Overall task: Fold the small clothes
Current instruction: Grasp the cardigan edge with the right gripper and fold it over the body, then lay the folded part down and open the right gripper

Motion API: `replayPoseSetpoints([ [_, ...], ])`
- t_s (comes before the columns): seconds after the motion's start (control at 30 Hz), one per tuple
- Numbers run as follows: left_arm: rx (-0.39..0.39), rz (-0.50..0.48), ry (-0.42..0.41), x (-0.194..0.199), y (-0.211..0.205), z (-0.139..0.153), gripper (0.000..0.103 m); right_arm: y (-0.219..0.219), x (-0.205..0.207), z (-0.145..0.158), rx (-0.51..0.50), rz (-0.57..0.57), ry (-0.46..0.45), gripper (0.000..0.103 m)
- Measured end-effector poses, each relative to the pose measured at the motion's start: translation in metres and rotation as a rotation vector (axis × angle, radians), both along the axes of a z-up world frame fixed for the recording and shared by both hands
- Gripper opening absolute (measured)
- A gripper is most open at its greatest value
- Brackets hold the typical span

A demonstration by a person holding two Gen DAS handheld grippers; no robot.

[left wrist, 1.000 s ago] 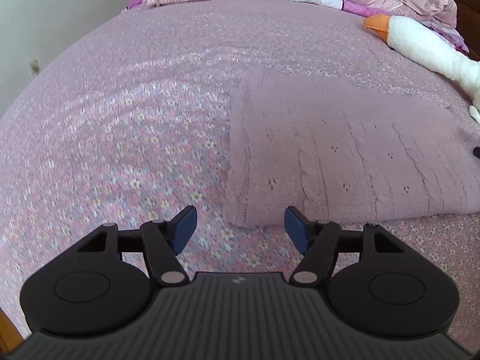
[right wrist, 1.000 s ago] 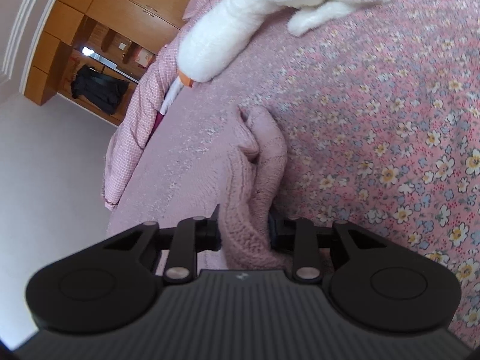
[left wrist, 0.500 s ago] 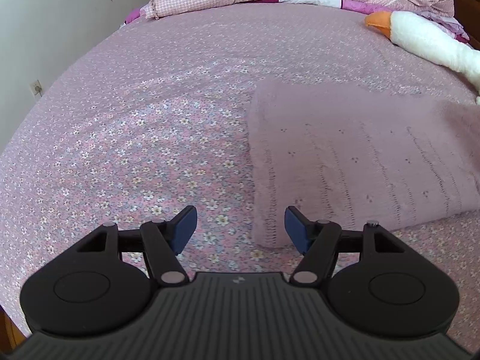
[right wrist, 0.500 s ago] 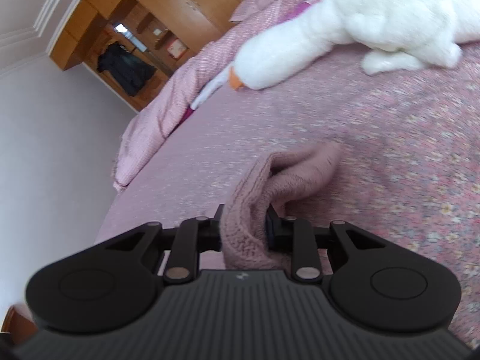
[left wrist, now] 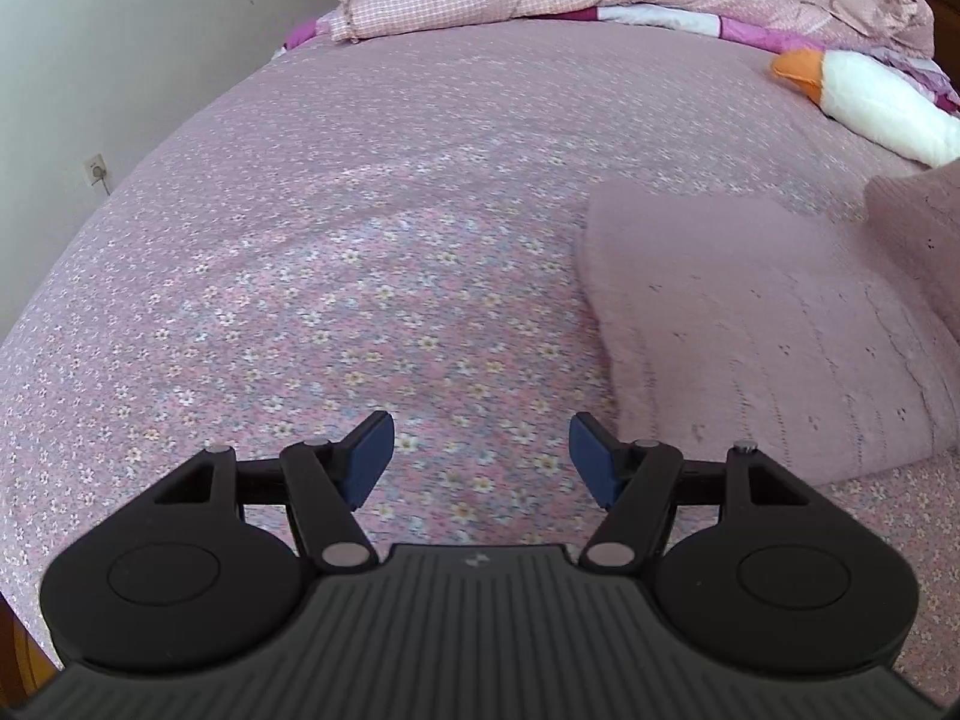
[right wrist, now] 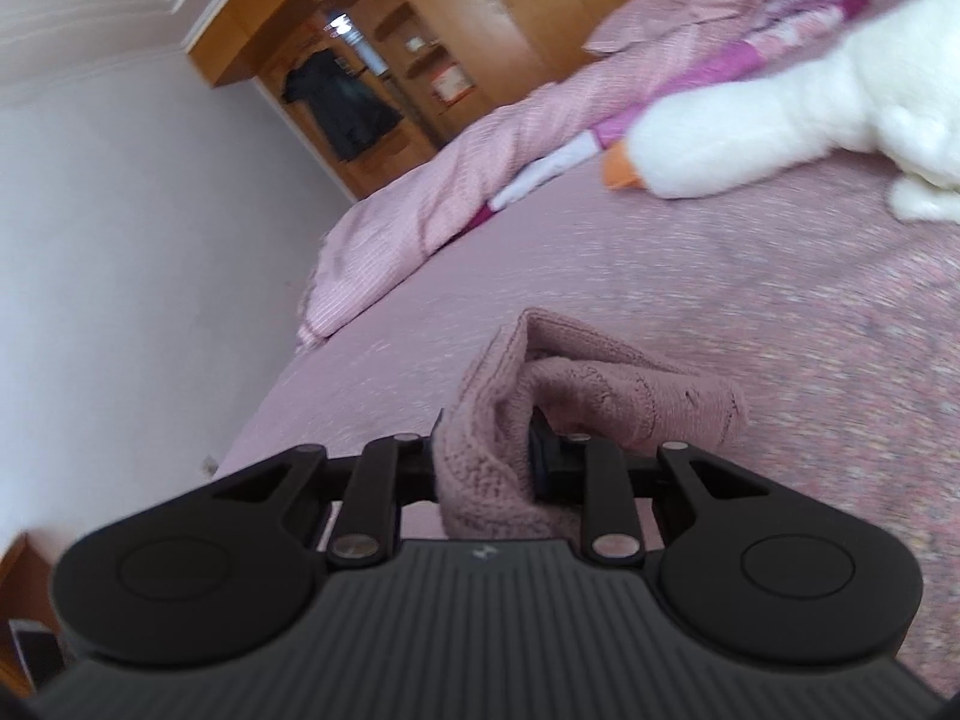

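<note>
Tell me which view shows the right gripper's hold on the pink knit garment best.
The right wrist view: the right gripper is shut on a bunched fold of the pink knit garment. The left wrist view shows only the garment's flat body and a lifted part at the frame's right edge, not the grip.

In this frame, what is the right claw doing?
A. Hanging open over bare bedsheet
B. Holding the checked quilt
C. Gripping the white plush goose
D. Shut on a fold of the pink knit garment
D: in the right wrist view, the right claw has its jaws closed on a bunched fold of the pink knit garment, while the plush goose lies untouched farther up the bed.
</note>
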State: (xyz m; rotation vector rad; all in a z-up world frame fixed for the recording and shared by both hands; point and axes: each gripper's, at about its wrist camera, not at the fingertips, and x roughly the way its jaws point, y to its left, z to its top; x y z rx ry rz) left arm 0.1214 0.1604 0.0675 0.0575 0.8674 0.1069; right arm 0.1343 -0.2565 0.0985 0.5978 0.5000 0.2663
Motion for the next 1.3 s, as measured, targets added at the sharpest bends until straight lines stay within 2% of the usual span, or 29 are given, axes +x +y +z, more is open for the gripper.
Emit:
replayPoseSetpoints([
  [0.2, -0.017, 0.039, -0.012, -0.006, 0.024, -0.001, 0.072, 0.054, 0.004, 0.019, -0.038, 0.096, -0.028, 0.027],
  [0.33, -0.016, 0.060, -0.017, -0.013, 0.038, -0.002, 0.072, 0.097, 0.009, 0.017, -0.073, 0.173, -0.022, 0.027],
  [0.53, -0.025, 0.091, -0.026, -0.020, 0.059, -0.004, 0.072, 0.162, 0.015, -0.009, -0.177, 0.273, 0.037, 0.027],
  [0.7, -0.039, 0.111, -0.022, -0.025, 0.070, -0.011, 0.072, 0.204, 0.017, -0.039, -0.278, 0.312, 0.088, 0.027],
  [0.87, -0.038, 0.114, -0.021, -0.026, 0.078, -0.014, 0.072, 0.218, 0.008, -0.048, -0.318, 0.299, 0.079, 0.033],
  [0.97, -0.046, 0.116, -0.029, -0.026, 0.079, -0.012, 0.072, 0.218, 0.000, -0.042, -0.315, 0.311, 0.075, 0.045],
  [1.1, -0.085, 0.112, -0.056, -0.027, 0.073, -0.002, 0.072, 0.212, -0.011, -0.034, -0.260, 0.321, 0.040, 0.061],
  [1.2, -0.111, 0.085, -0.077, -0.026, 0.061, 0.006, 0.072, 0.205, -0.020, -0.024, -0.248, 0.338, 0.014, 0.061],
  [1.3, -0.110, 0.053, -0.101, -0.024, 0.045, 0.016, 0.072, 0.191, -0.027, -0.016, -0.262, 0.305, -0.007, 0.061],
])
